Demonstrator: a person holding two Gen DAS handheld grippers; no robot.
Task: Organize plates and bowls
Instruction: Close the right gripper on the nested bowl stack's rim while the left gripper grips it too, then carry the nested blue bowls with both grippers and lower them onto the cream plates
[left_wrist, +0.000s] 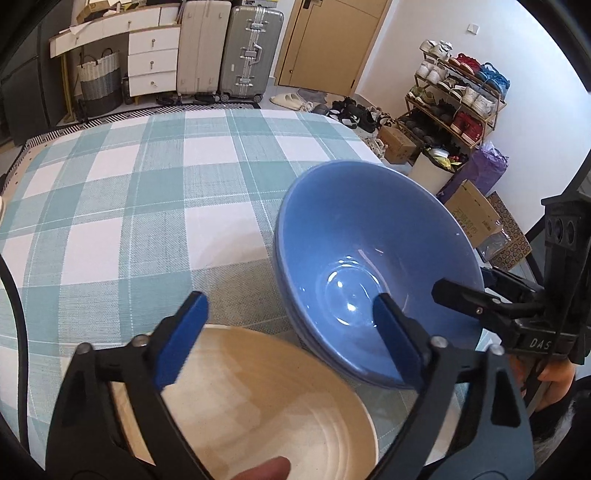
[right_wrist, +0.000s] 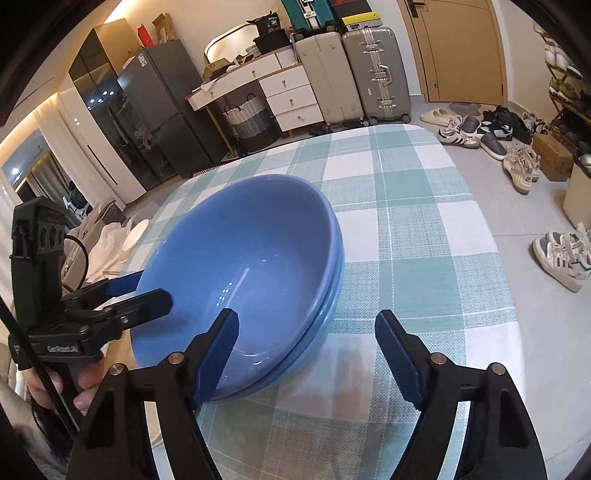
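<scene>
Right now your left gripper (left_wrist: 291, 325) stands with its blue pads spread and nothing pinched between them. Its left pad hangs over the cream plate (left_wrist: 266, 406) that lies directly beneath it on the checked tablecloth (left_wrist: 147, 192), while its right pad reaches over the near rim of the stacked blue bowls (left_wrist: 373, 258); whether that pad touches the glaze you cannot tell from this view. The plate sits just beside the bowls, on their left and nearer to you.

Your right gripper (right_wrist: 306, 347) is likewise spread wide and grips nothing. Its left pad overlaps the near rim of the bowls, and its right pad hangs over bare cloth to the right of them, so the stack lies ahead and to the left of its jaws. In the left wrist view its black finger pokes over the bowls' right edge.

Beyond the table stand two suitcases (left_wrist: 229, 51), a white drawer unit (left_wrist: 153, 61) and a crowded shoe rack (left_wrist: 458, 99).
</scene>
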